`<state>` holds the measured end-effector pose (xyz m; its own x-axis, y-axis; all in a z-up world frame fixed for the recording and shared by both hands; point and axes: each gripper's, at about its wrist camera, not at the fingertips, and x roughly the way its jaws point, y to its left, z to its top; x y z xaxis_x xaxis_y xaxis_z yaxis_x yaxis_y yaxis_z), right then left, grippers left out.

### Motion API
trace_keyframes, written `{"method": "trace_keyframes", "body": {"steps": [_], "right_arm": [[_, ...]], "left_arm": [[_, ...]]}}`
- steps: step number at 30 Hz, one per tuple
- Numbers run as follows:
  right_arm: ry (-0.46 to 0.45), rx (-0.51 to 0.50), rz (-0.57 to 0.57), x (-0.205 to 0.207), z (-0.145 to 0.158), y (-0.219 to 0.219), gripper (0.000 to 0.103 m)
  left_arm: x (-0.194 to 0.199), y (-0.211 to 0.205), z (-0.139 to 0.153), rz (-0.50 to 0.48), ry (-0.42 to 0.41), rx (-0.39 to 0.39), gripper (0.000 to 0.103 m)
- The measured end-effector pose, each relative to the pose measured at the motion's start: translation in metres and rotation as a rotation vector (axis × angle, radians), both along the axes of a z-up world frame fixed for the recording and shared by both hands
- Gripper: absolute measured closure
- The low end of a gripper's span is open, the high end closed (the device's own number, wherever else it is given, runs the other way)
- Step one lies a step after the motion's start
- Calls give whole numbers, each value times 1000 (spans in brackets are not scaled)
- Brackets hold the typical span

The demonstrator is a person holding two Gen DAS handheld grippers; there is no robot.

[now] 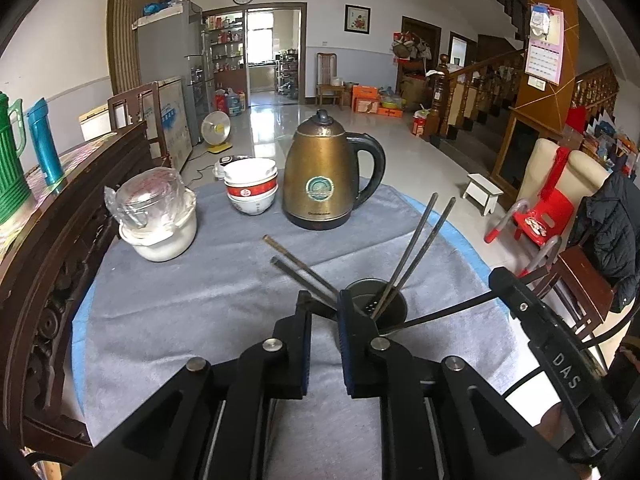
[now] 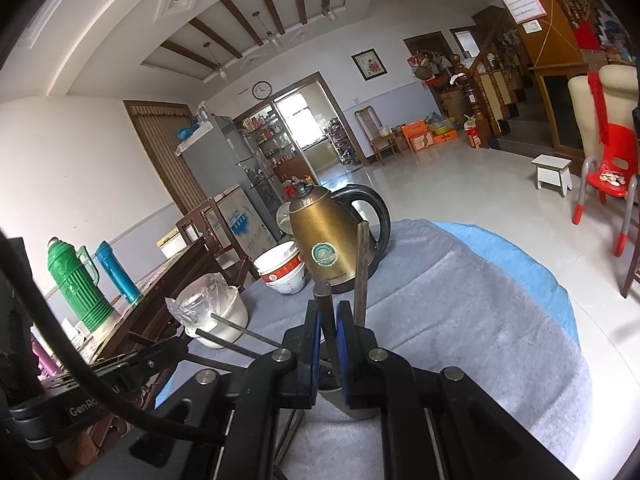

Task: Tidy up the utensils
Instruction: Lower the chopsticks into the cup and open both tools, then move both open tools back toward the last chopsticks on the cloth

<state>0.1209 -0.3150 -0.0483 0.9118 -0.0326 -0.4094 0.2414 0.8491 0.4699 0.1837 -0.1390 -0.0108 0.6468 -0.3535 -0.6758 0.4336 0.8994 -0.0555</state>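
A dark round utensil holder (image 1: 376,300) stands on the grey cloth just ahead of my left gripper (image 1: 324,312). Two chopsticks (image 1: 424,240) stand in it, leaning right. My left gripper is shut on two more chopsticks (image 1: 296,266), whose ends point up and left. In the right wrist view my right gripper (image 2: 328,328) is shut on one dark chopstick (image 2: 326,316) directly over the holder (image 2: 356,404); a second chopstick (image 2: 362,272) stands beside it. The right gripper's body (image 1: 552,356) shows at the right of the left wrist view.
A bronze electric kettle (image 1: 324,176) stands behind the holder. Stacked bowls (image 1: 250,188) and a white pot with a plastic-wrapped glass (image 1: 156,216) lie to the left. A dark wooden sideboard (image 1: 60,232) with a green thermos and blue flask borders the table's left side.
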Motion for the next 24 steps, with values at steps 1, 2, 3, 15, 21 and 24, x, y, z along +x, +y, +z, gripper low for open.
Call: {"method": "trace_keyframes", "body": {"steps": [1,2,3,15,21,24], "right_arm": [[-1,5,7,-1,1,1,93],[-1,7,10,-1,1,3,93],[-1,8,12,-1,2,4,93],[-12,83,49,-8,4,7,89],[-44,96,49,-16,3,3,84],[-54,108,41,-20,1,-1,81]], "left_arm": [[0,2,0,6,-1,3,88],[-1,5,0,13,-6,7,88],[-1,7,0,17,-7,8,87],[-4,32,-1,76,-34,26,59],[-2,38,-10,104,-40,52,57],[-2,41,-15,109,-43,64,57]]}}
